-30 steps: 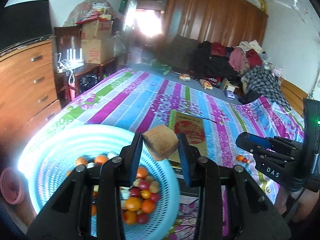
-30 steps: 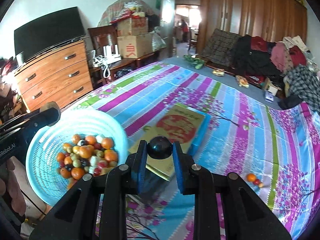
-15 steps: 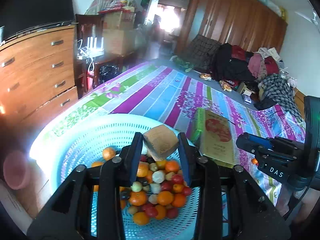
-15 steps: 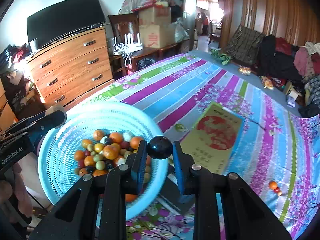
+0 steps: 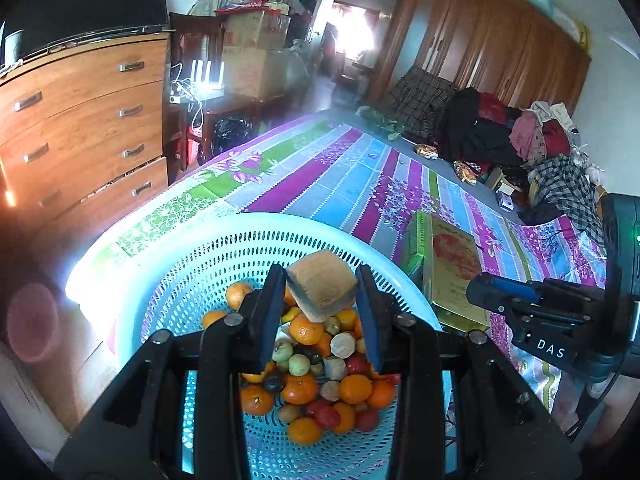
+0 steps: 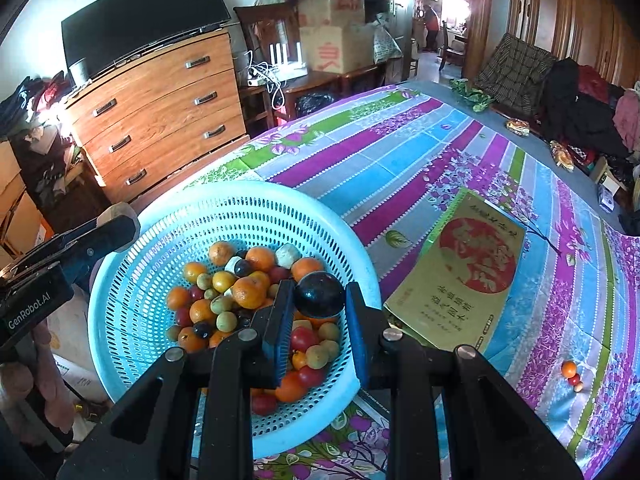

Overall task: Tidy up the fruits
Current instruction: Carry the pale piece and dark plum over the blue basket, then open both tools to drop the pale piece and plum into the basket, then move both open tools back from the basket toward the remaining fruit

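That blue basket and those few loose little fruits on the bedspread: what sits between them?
In the right wrist view, a flat yellow-green box with a red circle lies between the blue basket and the loose fruits.

My left wrist camera looks forward and down along its fingers, close above the basket (image 5: 192, 248), whose rim fills the lower frame, bed (image 5: 320, 184) beyond. My right wrist camera faces likewise, from a little farther right, basket (image 6: 132, 280) at lower left. Both views share basket, box (image 5: 452, 264) (image 6: 464, 276), dresser (image 5: 80, 128) (image 6: 160, 112) and doorway; each catches the other gripper at its edge.
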